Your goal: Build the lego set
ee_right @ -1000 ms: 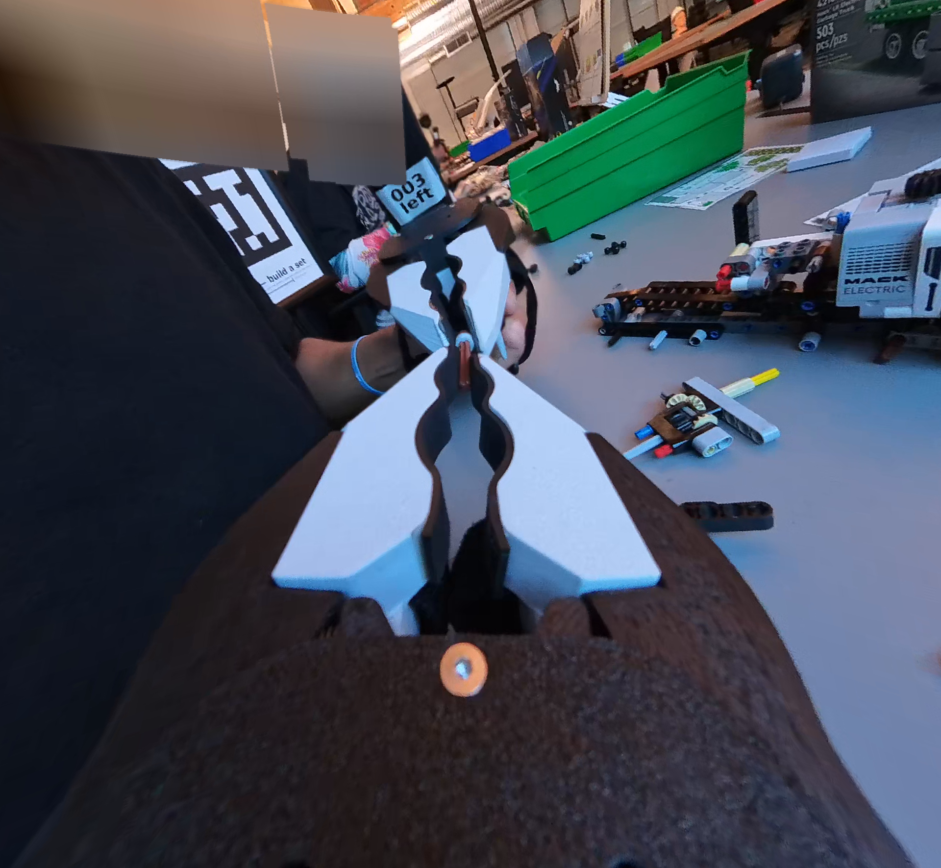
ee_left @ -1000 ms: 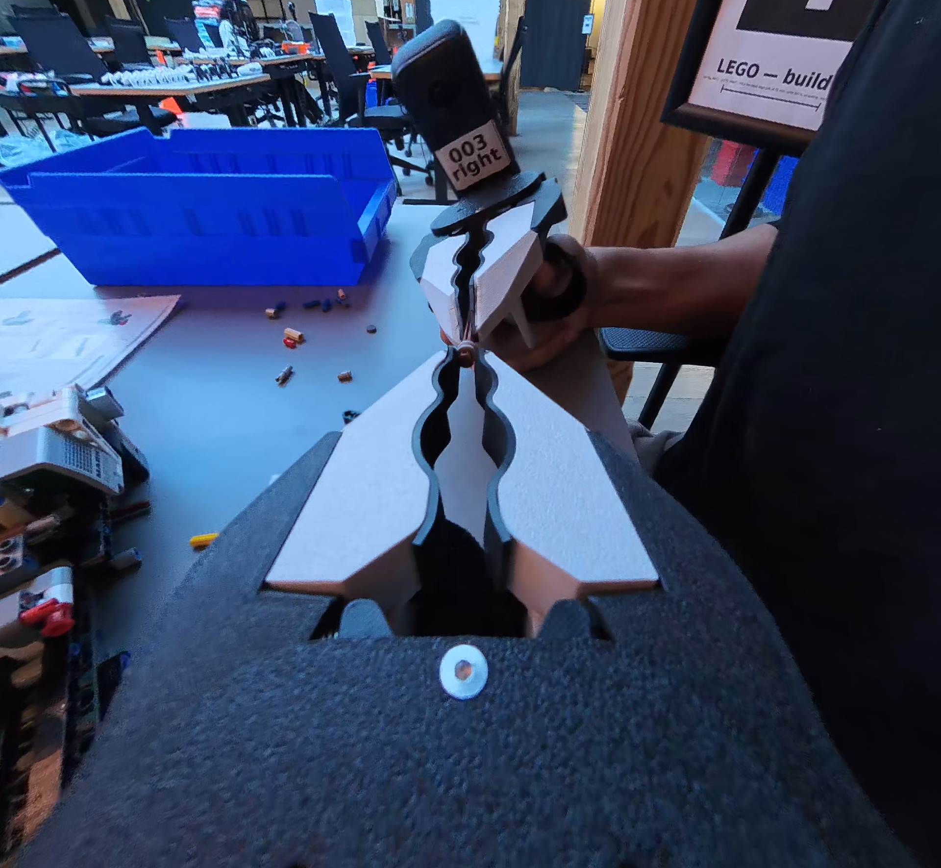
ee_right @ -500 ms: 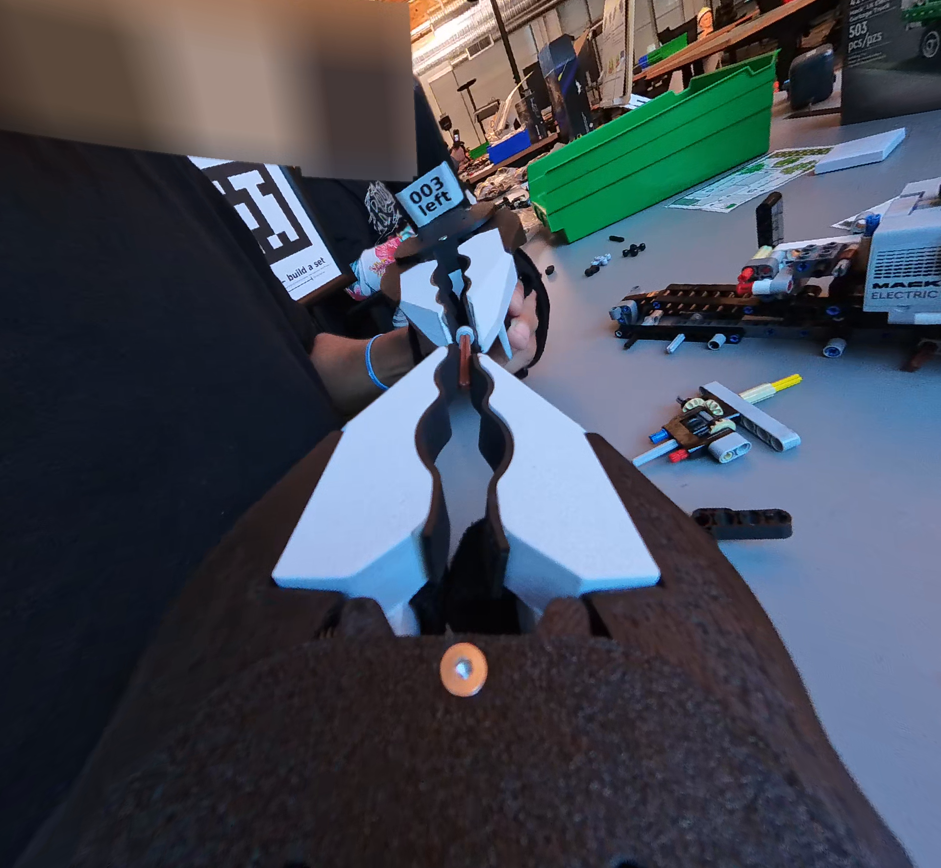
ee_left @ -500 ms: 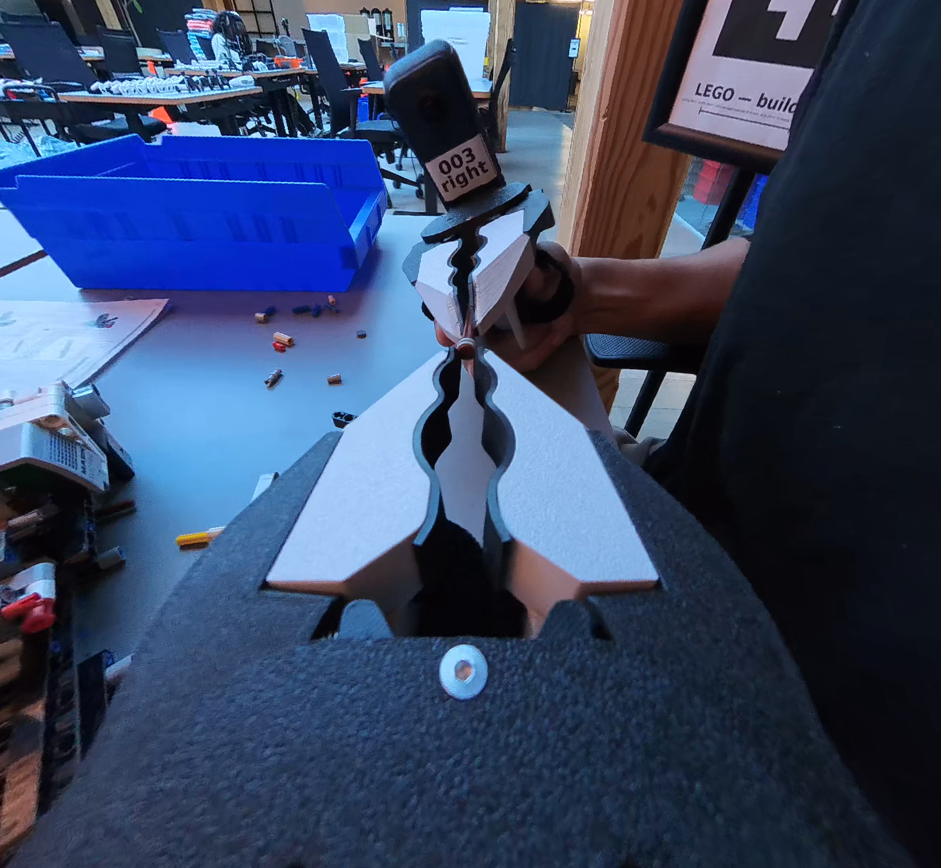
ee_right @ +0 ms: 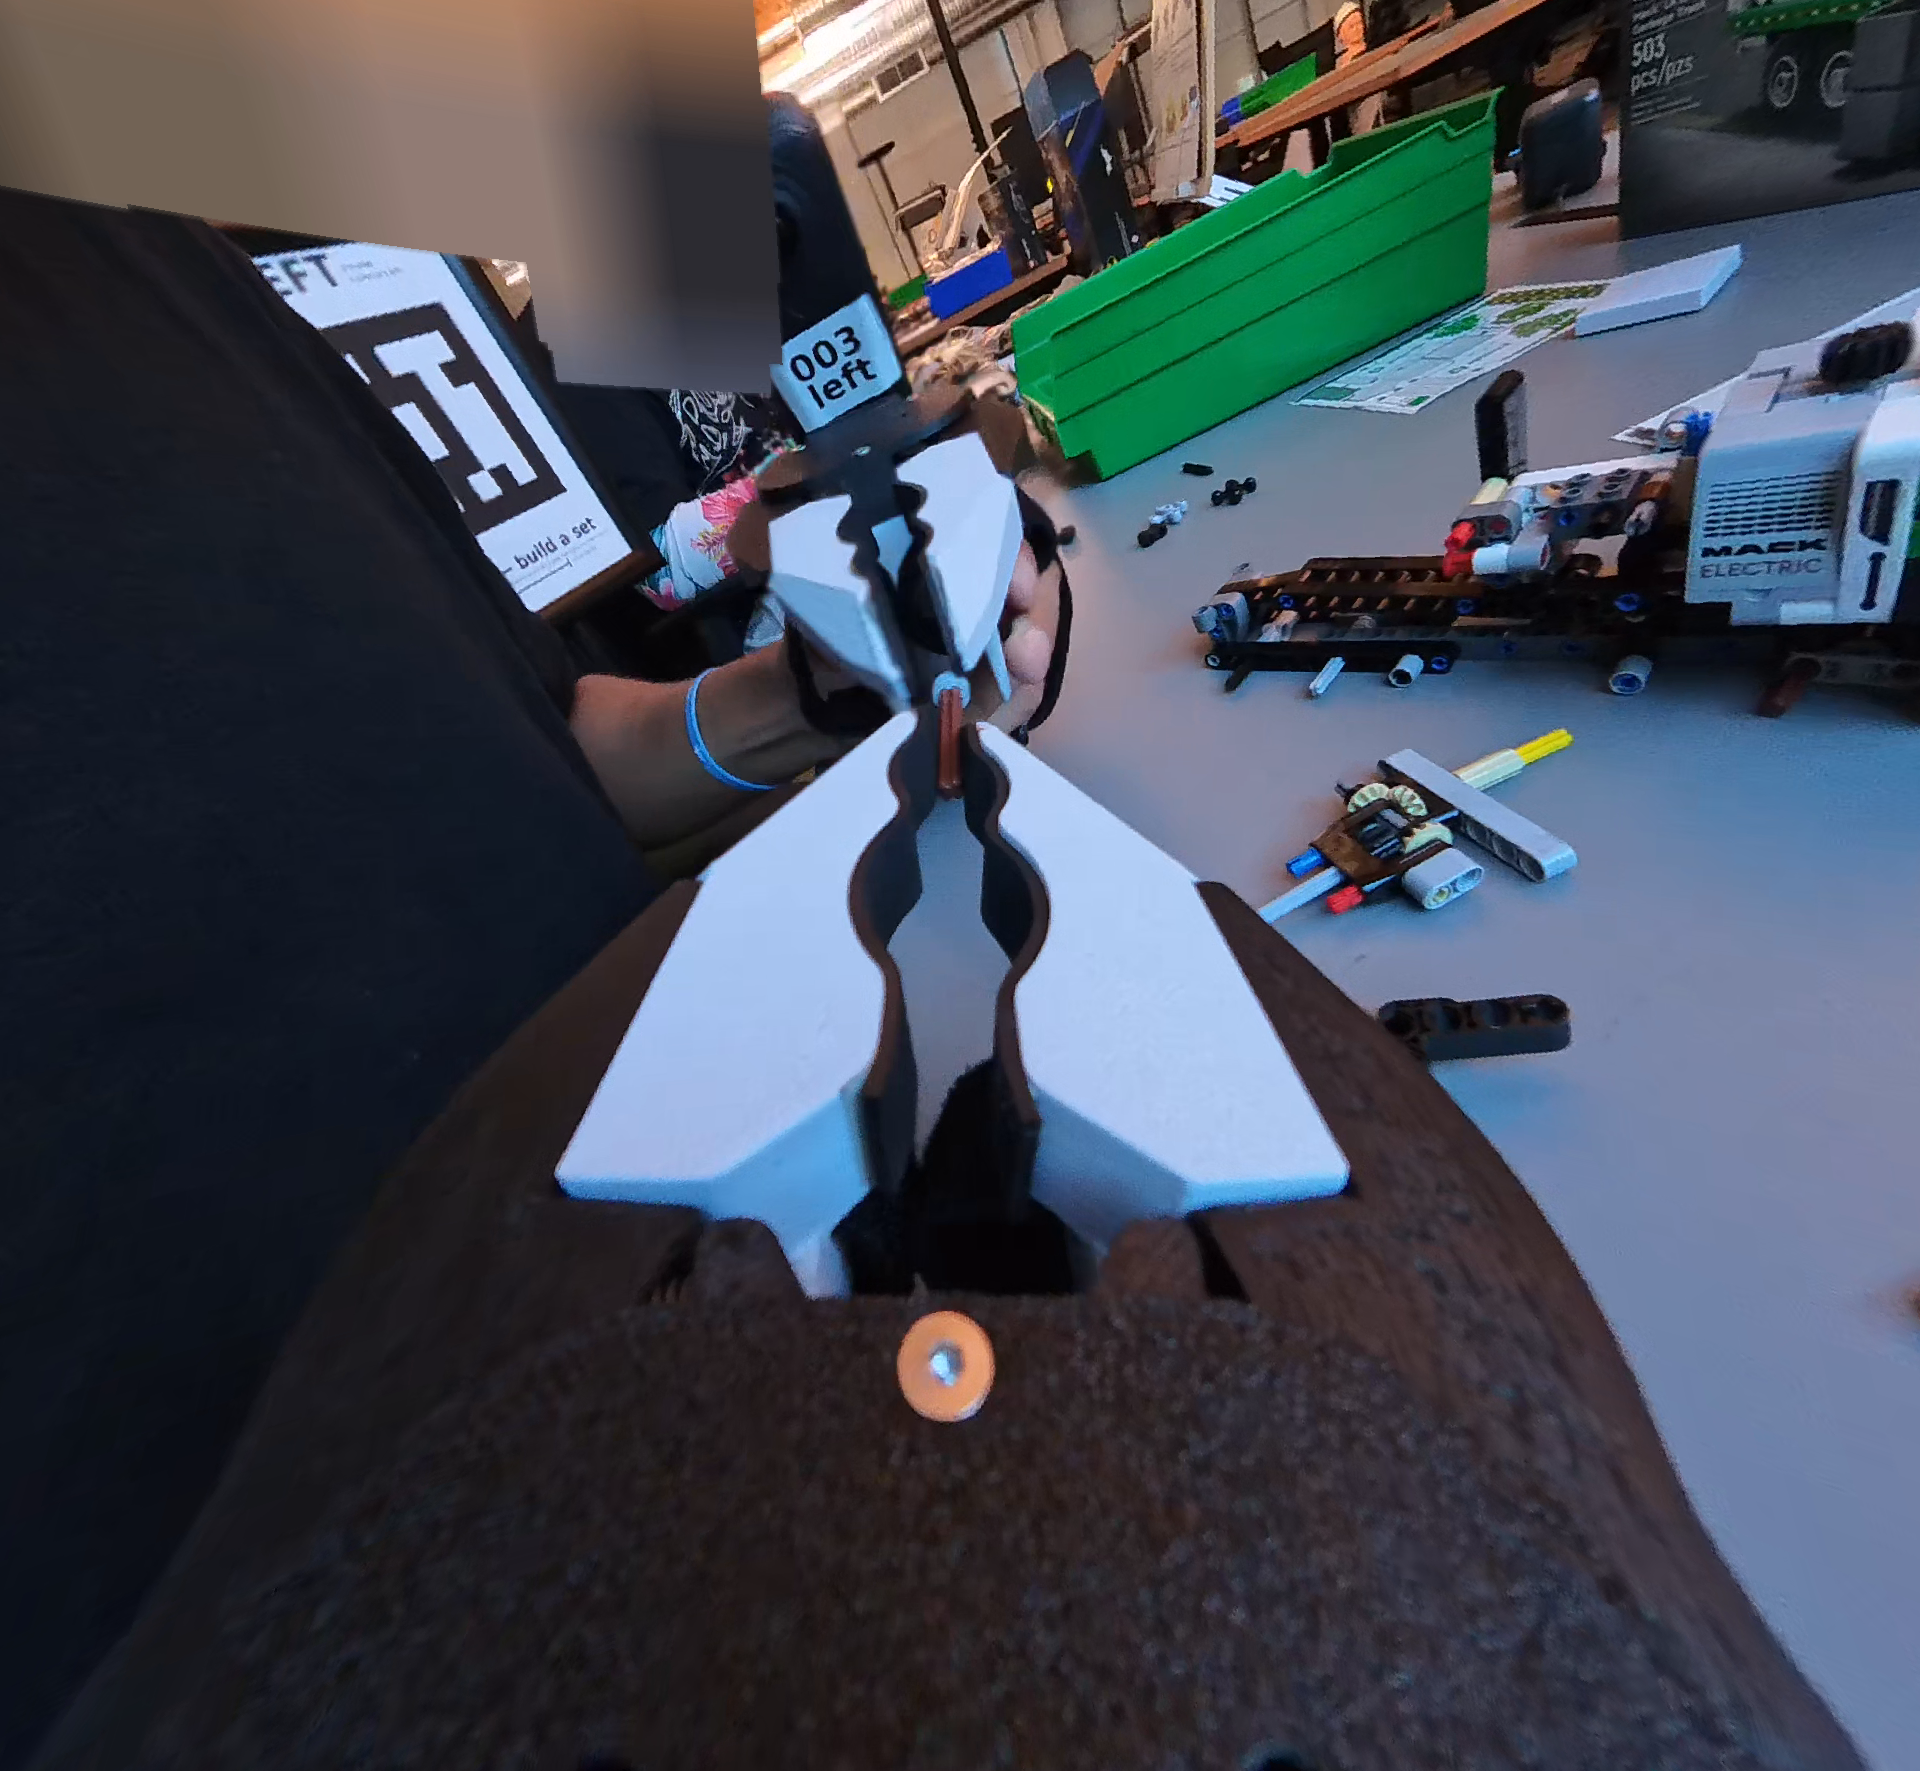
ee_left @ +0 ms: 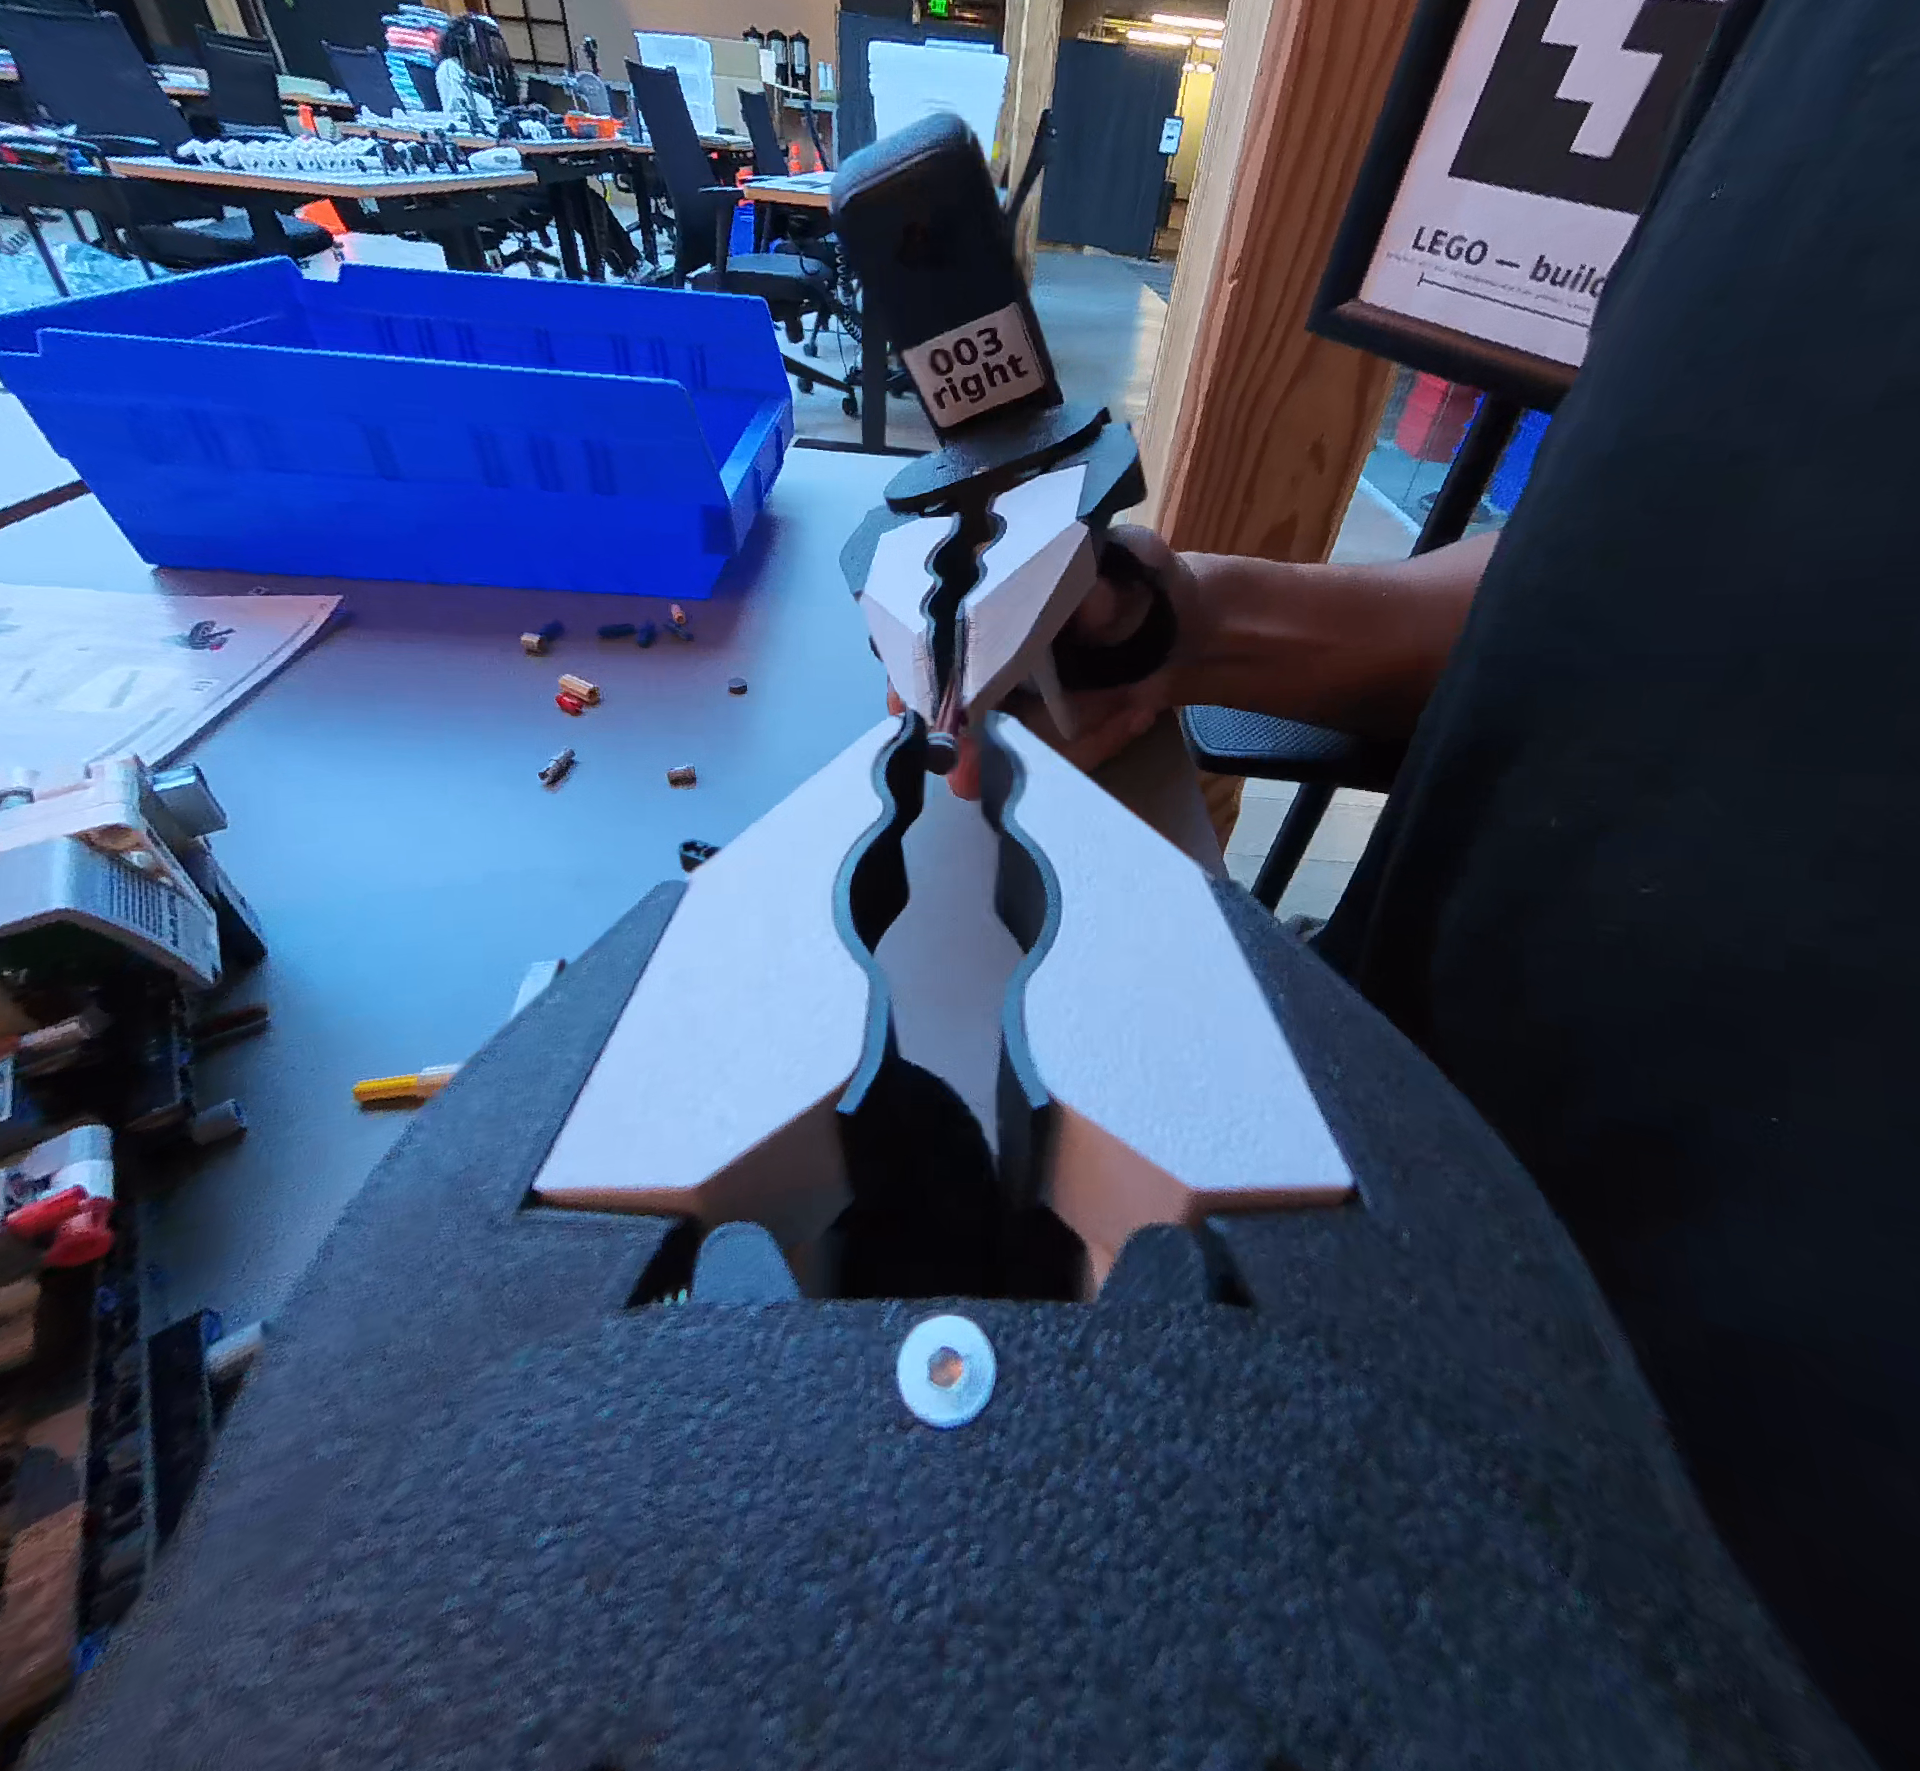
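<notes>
Right gripper (ee_right: 948, 750): jaws pressed together on a thin red-brown axle (ee_right: 949, 753), which stands out past the tips toward the left gripper.
Left gripper (ee_left: 943, 753): tips closed on a small grey bush (ee_left: 942, 751); in the right wrist view the same gripper (ee_right: 948, 682) meets the axle's far end tip to tip.
Bush and axle: the bush (ee_right: 948, 688) sits at the axle's far end; whether it is already pushed on cannot be told.
Truck chassis (ee_right: 1455, 594): on the grey table (ee_right: 1714, 1046), well apart from the grippers, with a white cab (ee_right: 1797, 526) at its far end.
Small assembly (ee_right: 1423, 838): on the table nearer the grippers than the chassis, just beside a yellow-tipped axle (ee_right: 1512, 753).
Black beam (ee_right: 1475, 1025): flat on the table, nearer the camera than the chassis.
Green bin (ee_right: 1278, 308): behind the chassis.
Blue bin (ee_left: 416, 433): at the table's far side in the left wrist view, loose pins (ee_left: 582, 693) in front of it.
</notes>
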The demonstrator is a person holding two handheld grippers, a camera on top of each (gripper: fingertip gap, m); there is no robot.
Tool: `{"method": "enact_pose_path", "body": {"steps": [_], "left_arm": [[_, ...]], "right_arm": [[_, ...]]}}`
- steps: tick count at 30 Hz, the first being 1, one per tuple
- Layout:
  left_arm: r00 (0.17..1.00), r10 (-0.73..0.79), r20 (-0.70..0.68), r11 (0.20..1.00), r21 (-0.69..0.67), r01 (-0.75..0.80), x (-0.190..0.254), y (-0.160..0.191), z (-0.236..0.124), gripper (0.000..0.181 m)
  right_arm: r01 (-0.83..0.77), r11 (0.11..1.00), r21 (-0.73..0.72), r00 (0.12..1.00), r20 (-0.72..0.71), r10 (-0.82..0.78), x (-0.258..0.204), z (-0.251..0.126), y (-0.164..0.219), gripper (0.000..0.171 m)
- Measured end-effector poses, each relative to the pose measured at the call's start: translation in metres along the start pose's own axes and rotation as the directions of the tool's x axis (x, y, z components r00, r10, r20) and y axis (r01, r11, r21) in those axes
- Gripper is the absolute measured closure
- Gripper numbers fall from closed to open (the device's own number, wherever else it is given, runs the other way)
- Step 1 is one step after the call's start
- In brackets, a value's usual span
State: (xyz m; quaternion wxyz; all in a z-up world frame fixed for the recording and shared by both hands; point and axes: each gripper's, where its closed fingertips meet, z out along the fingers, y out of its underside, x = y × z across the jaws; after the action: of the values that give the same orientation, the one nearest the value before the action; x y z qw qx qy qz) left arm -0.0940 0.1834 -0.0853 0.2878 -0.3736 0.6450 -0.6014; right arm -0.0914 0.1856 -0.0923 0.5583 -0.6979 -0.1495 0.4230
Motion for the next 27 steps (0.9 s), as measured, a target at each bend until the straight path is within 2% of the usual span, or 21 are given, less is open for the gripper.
{"method": "enact_pose_path", "body": {"steps": [2,6,13,15,17,19,21,27], "left_arm": [[1.0,-0.001,-0.011,1.0,-0.008,0.001,-0.001,0.0,0.001,0.167],[0.999,-0.01,-0.038,1.0,-0.01,0.009,-0.001,0.0,0.006,0.172],[0.997,-0.041,-0.071,0.997,-0.062,0.036,-0.009,0.004,0.01,0.177],[0.994,-0.071,-0.078,0.993,-0.097,0.063,-0.013,0.009,0.008,0.177],[0.994,-0.097,-0.05,0.986,-0.141,0.089,-0.024,0.016,0.002,0.177],[0.994,-0.105,-0.025,0.974,-0.206,0.098,-0.033,0.025,-0.003,0.177],[0.997,-0.083,0.006,0.963,-0.256,0.082,-0.042,0.033,-0.005,0.177],[1.0,0.001,-0.019,0.961,-0.277,-0.006,-0.038,0.04,0.003,0.177]], "right_arm": [[-0.025,0.999,0.027,1.0,0.017,0.024,0.001,-0.003,-0.004,0.168],[-0.059,0.997,0.057,0.997,0.048,0.056,0.0,-0.007,-0.009,0.168],[-0.066,0.997,0.032,0.998,0.004,0.066,0.007,-0.006,-0.007,0.168],[-0.005,0.999,-0.054,0.995,-0.104,-0.001,0.02,-0.011,-0.001,0.157],[0.035,0.978,-0.207,0.956,-0.277,-0.093,0.045,-0.026,0.007,0.144],[0.064,0.912,-0.405,0.876,-0.414,-0.246,0.068,-0.044,0.016,0.147],[0.059,0.833,-0.551,0.832,-0.434,-0.346,0.076,-0.05,0.023,0.149],[-0.019,0.65,-0.76,0.836,-0.369,-0.407,0.084,-0.043,0.048,0.143]]}}
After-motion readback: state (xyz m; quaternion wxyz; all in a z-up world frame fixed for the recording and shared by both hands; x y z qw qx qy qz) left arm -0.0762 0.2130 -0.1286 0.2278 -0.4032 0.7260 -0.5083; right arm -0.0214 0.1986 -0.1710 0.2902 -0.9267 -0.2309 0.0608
